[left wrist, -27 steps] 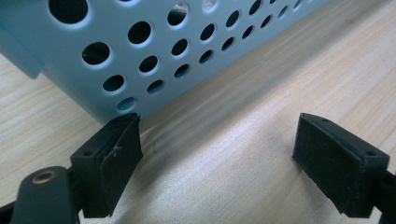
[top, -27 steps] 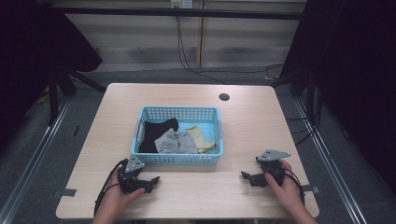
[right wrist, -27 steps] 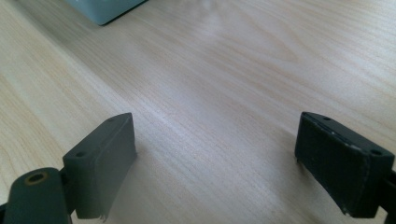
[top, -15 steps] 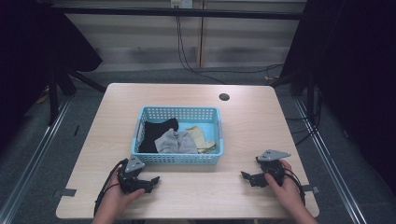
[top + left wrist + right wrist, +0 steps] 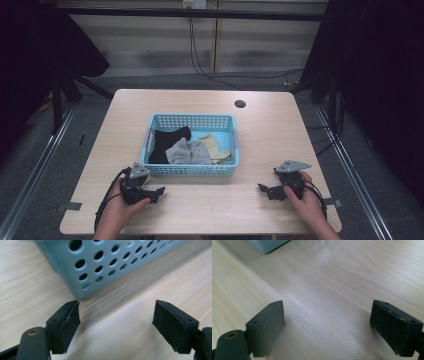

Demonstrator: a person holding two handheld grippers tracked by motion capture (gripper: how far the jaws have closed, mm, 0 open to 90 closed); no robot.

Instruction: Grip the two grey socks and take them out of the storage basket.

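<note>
Two tools rest low on the near part of the counter [image 5: 260, 130], each in one of the person's hands. At near left, the left tool [image 5: 156, 191] has its jaws spread wide with nothing between them; in the left gripper view [image 5: 116, 322] bare wood lies in the gap, and the perforated corner of the blue basket [image 5: 100, 265] stands just beyond the tips. At near right, the right tool [image 5: 264, 189] is likewise spread and empty, its jaws pointing left across bare wood [image 5: 327, 322], with a basket corner far off at the top edge. Between and beyond them, the blue basket [image 5: 192, 170] sits mid-counter, holding a black cloth [image 5: 167, 142], a grey cloth [image 5: 187, 151] and a yellowish cloth [image 5: 216, 147]. Farther right is a dark round hole [image 5: 240, 104].
</note>
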